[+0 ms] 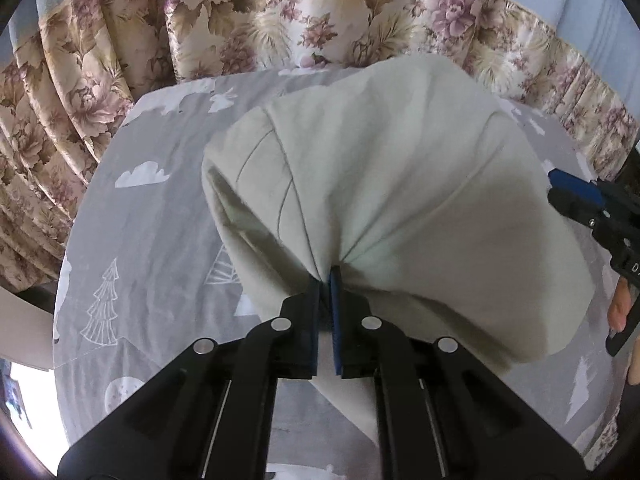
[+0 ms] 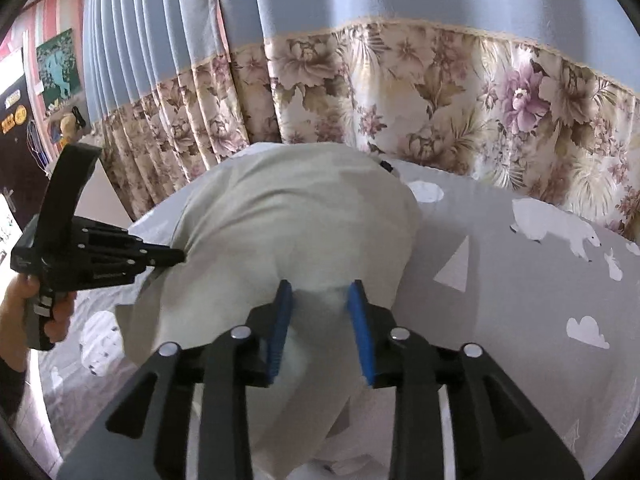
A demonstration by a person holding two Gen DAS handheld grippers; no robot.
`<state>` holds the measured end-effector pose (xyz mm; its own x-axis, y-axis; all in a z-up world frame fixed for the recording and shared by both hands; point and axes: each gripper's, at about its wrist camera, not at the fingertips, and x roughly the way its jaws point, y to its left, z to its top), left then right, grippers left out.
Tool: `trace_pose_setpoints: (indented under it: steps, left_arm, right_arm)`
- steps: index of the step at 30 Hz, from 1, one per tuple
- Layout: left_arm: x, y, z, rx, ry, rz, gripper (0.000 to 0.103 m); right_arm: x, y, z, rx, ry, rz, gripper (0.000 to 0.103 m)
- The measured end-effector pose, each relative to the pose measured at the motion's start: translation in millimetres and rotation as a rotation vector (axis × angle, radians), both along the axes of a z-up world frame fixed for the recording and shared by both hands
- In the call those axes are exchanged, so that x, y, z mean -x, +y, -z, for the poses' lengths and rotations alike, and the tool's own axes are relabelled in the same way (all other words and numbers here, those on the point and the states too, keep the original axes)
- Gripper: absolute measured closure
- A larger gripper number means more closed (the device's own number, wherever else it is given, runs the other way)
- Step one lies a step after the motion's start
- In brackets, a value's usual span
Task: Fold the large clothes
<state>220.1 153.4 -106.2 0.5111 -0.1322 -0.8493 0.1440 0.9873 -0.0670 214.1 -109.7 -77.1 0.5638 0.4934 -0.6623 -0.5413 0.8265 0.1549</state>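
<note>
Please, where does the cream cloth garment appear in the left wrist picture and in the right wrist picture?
Left wrist view: the cream cloth garment fills the centre, pinched in the left gripper.
Right wrist view: it lies centre-left, between the open jaws of the right gripper.
Shared landmark: the floral beige curtain behind the grey printed bedsheet.

We read this as a home, prob. a bedroom. The work surface is a bed (image 1: 132,216) under a grey sheet w/ kids' print: white clouds, pine trees, rabbits, polar bears. Along its far edge hangs a full-length curtain (image 2: 360,92), pale blue on top w/ a shiny floral lower band, pleated as in a lived-in room. At the far left of the right wrist view we see a pink-striped wall (image 2: 48,20) w/ a green picture (image 2: 56,66) and small trinkets nearby.
</note>
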Motion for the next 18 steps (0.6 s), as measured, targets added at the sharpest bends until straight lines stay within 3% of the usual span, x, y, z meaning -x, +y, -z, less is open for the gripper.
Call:
trace_pose_setpoints:
  steps: [7, 11, 15, 17, 18]
  left_arm:
    - [-20.4, -18.6, 20.0, -0.075, -0.009, -0.012, 0.1]
    - [-18.4, -24.3, 16.4, -0.113, -0.044, -0.019, 0.1]
    - [0.8, -22.3, 0.3, -0.158, -0.11, -0.07, 0.082]
    - [9.5, -23.2, -7.4, -0.175, -0.139, -0.096, 0.052]
    - [15.2, -23.4, -12.3, -0.177, -0.157, -0.113, 0.046]
  right_arm:
    - [-12.3, 7.4, 15.7, 0.055, -0.022, -0.002, 0.06]
    - [-7.0, 4.4, 8.4, 0.05, -0.025, 0.024, 0.057]
    - [6.3, -9.0, -4.2, -0.011, -0.039, 0.063, 0.041]
    - [11.0, -13.1, -10.1, -0.044, -0.041, 0.069, 0.038]
    - [13.7, -14.6, -12.3, -0.053, -0.046, 0.073, 0.037]
